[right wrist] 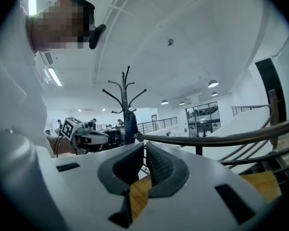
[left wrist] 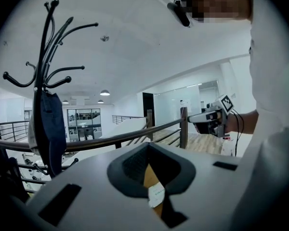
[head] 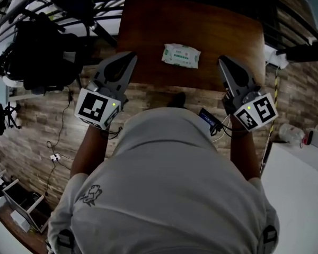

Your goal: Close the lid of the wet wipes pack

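Note:
The wet wipes pack (head: 180, 55), white with a green label, lies flat near the front middle of the brown wooden table (head: 148, 25); its lid is too small to read. My left gripper (head: 131, 56) is held left of the pack, its jaws together and nothing between them. My right gripper (head: 221, 60) hovers right of the pack at the table's front edge, also shut and empty. In the left gripper view, the pack (left wrist: 156, 195) shows below the closed jaws (left wrist: 147, 145), with the right gripper (left wrist: 209, 119) beyond. The right gripper view shows its own jaws (right wrist: 144, 145) and the left gripper (right wrist: 79, 131).
A coat rack (left wrist: 48, 95) with a dark garment stands left of the table, and a wooden railing (left wrist: 135, 131) runs behind it. Dark bags and gear (head: 42, 52) sit at the left. A white surface (head: 302, 184) is at the lower right. Cables lie on the plank floor (head: 58, 142).

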Demonstrator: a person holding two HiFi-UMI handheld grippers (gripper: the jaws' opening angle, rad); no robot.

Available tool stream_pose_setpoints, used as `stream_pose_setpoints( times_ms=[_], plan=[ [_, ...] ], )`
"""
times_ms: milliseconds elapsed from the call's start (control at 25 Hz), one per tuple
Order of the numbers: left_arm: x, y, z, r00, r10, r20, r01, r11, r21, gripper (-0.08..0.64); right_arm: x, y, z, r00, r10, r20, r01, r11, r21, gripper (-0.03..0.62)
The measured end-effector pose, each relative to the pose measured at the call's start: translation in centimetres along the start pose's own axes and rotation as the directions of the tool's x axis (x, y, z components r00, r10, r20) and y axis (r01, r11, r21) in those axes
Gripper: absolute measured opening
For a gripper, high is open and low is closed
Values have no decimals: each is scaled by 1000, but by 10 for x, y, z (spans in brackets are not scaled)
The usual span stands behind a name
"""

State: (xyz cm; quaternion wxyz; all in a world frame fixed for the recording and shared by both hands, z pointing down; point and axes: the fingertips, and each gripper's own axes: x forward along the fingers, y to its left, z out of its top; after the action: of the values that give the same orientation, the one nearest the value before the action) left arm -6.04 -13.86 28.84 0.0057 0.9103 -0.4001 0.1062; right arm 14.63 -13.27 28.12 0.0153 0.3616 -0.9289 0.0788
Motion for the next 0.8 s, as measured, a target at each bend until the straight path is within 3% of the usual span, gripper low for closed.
stream_pose_setpoints(
  times_ms=[360, 800],
  plan=[
    [-86, 2, -17, 999, -31, 31, 32, 999, -31, 14, 5, 87, -9, 999, -41, 4, 41, 999, -12, 40],
    [-146, -20, -25, 989, -102, 105, 108, 993, -56, 14, -28, 161, -24, 993, -115, -34, 114, 993, -21, 40]
  ],
)
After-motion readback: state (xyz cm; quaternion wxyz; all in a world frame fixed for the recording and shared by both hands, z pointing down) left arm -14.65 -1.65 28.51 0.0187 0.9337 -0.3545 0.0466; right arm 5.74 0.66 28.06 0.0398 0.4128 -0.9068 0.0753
